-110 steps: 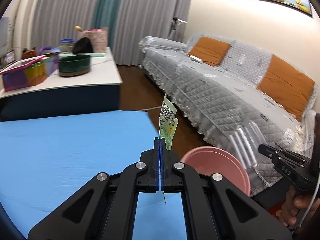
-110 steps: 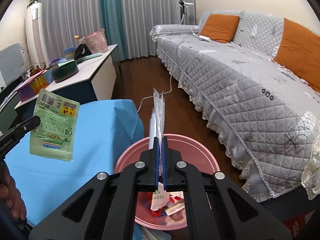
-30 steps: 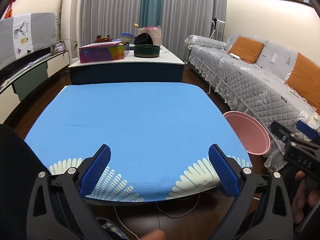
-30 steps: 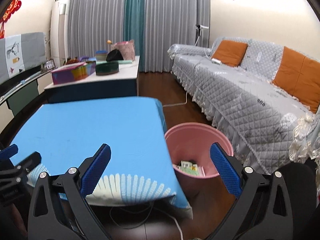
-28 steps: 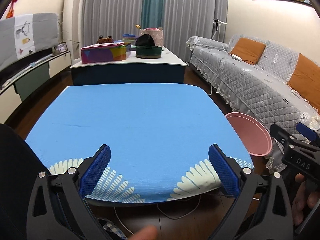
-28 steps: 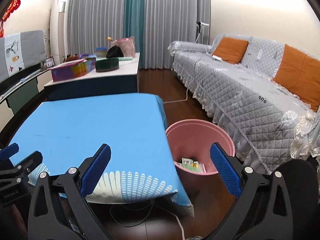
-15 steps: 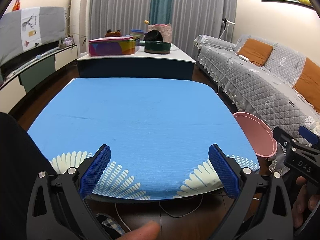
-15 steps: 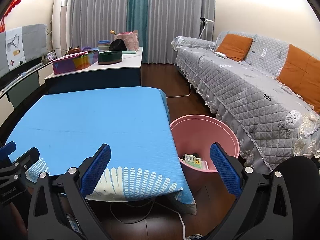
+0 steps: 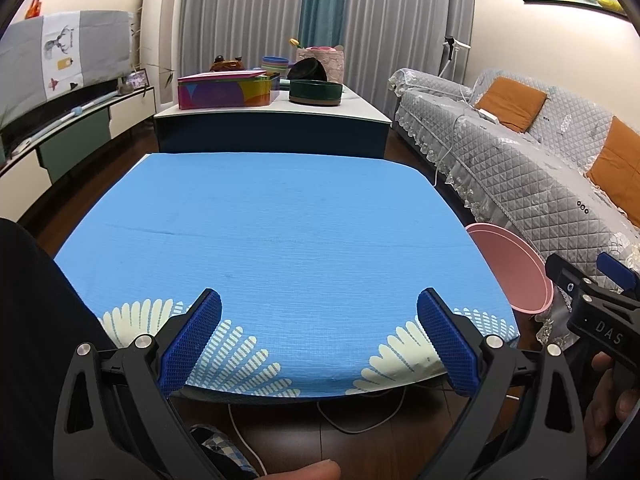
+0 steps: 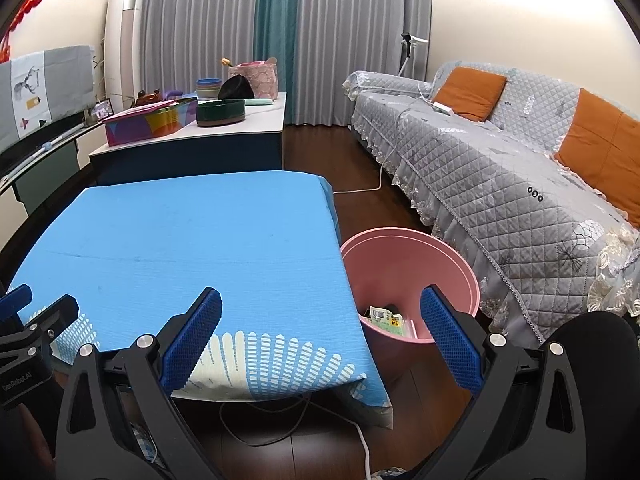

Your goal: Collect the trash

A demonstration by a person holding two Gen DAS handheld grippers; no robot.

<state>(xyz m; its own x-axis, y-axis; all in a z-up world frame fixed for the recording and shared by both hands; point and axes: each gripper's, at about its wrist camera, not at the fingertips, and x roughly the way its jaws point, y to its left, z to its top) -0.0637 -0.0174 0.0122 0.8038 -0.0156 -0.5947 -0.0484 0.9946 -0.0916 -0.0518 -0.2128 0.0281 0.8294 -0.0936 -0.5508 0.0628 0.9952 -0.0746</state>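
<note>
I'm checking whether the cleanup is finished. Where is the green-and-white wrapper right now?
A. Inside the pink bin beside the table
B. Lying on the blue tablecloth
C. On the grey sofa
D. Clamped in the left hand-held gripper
A. The right wrist view shows the wrapper lying inside the pink bin, while the blue tablecloth shows no trash and both the left hand-held gripper and right hand-held gripper are open and empty.

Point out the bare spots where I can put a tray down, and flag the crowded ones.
The blue tablecloth is bare from its far edge to the white-patterned near edge. The counter behind is crowded with a colourful box and green bowl. The pink bin holds wrappers.
</note>
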